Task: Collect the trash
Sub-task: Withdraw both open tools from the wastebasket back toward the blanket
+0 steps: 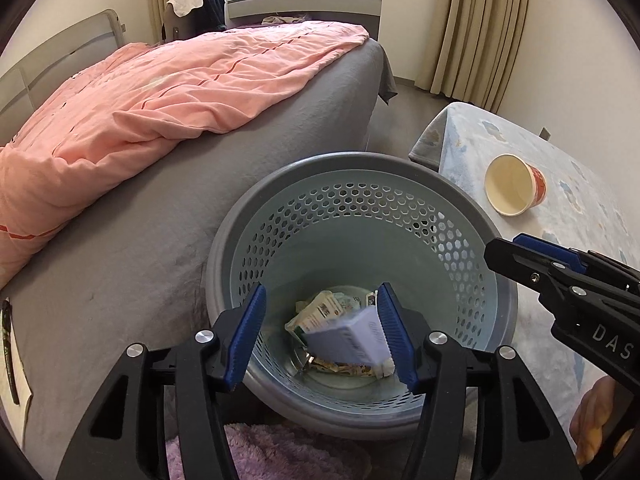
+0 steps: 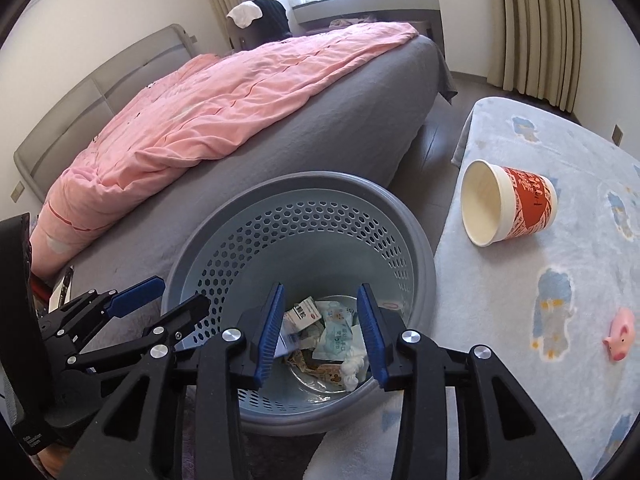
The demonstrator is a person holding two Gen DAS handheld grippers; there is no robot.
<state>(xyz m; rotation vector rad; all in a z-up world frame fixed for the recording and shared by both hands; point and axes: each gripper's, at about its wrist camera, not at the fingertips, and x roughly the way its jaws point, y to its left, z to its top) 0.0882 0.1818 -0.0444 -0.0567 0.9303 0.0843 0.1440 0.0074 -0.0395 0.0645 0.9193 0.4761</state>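
Observation:
A grey perforated waste bin (image 1: pixel 360 160) (image 2: pixel 304 178) stands on the floor between the bed and a table. Crumpled wrappers and packets (image 1: pixel 320 312) (image 2: pixel 332 336) lie at its bottom. My left gripper (image 1: pixel 322 286) (image 2: pixel 182 292) hovers over the bin with its jaws apart. A blurred pale lilac box (image 1: pixel 348 340) sits loose between them, close to the right pad. My right gripper (image 2: pixel 321 286) (image 1: pixel 504 246) is over the bin too, open, with nothing pressed between its pads. A red and white paper cup (image 1: pixel 516 190) (image 2: pixel 508 208) lies on its side on the table.
A bed with a grey sheet (image 1: pixel 160 240) and pink quilt (image 2: pixel 200 112) fills the left. The table with a blue patterned cloth (image 2: pixel 560 280) stands right of the bin, with a pink pig toy (image 2: pixel 622 334) on it. Curtains and a window are behind.

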